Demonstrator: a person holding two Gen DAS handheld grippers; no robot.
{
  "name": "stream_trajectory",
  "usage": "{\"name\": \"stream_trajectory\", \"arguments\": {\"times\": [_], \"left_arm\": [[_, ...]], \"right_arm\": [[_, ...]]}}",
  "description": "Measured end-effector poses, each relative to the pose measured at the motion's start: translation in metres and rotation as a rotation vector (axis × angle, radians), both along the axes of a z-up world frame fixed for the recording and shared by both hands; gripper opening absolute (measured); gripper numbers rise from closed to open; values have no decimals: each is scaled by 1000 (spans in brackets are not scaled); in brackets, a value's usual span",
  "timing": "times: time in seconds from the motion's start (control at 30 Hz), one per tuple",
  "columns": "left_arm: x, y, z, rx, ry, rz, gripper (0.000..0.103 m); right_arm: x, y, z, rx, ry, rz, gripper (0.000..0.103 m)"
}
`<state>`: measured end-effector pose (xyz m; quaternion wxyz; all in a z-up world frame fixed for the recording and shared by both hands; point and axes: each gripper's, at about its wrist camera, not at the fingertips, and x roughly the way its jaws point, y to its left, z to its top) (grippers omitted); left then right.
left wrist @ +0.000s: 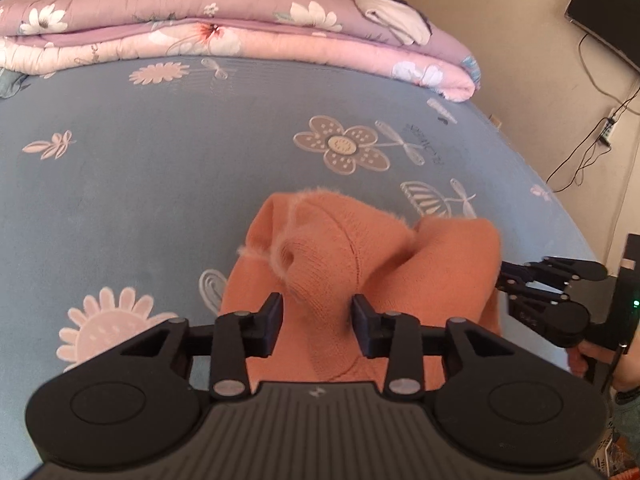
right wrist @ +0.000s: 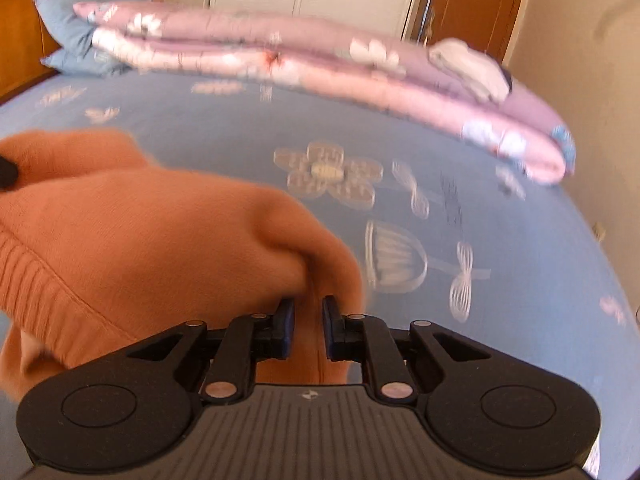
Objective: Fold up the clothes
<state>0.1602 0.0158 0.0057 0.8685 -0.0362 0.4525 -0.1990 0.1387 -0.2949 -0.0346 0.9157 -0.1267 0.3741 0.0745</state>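
Left gripper (left wrist: pixel 317 326) tilted down, jaws spread around orange sweater (left wrist: pixel 332 256); right gripper (right wrist: pixel 308 328) pinching it.

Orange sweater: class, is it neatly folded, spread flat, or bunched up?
Bunched up. The orange sweater sits in rumpled humps on the blue bedsheet, with no flat, squared folds.

Dark lettering on blue bedsheet (left wrist: pixel 160 184), too distorted to read.

Showing orange sweater (left wrist: pixel 344 248) as fuzzy knit w/ ribbed hem; blue bedsheet (left wrist: pixel 160 168) looking soft, matt cloth; pink quilt (left wrist: pixel 224 36) reading as smooth padded fabric; left gripper (left wrist: pixel 318 320) looking matt black plastic w/ shiny metal pins.
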Motion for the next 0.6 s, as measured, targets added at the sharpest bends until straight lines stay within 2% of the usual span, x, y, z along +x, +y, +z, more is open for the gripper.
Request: {"name": "stream_trajectory", "arguments": {"times": [0.1,0.17,0.27,0.37,0.4,0.53,0.6], "left_arm": [[-6,9,-6,19,18,18,40],[-11,16,-7,28,23,29,49],[-22,25,-4,70,0,22,57],[-33,25,-2,152,-23,-42,62],[-36,24,-3,179,-30,-66,66],[-52,25,-13,262,-66,-137,69],[-62,29,-19,279,-102,-175,69]], "right_arm": [[-23,-5,-8,13,23,5,21],[-37,-8,-9,20,35,3,28],[-63,-8,-10,17,45,34,29],[-84,-2,-7,18,61,71,30],[-88,3,-4,19,55,85,31],[-96,34,9,33,11,187,48],[-94,60,12,36,-8,258,51]]}}
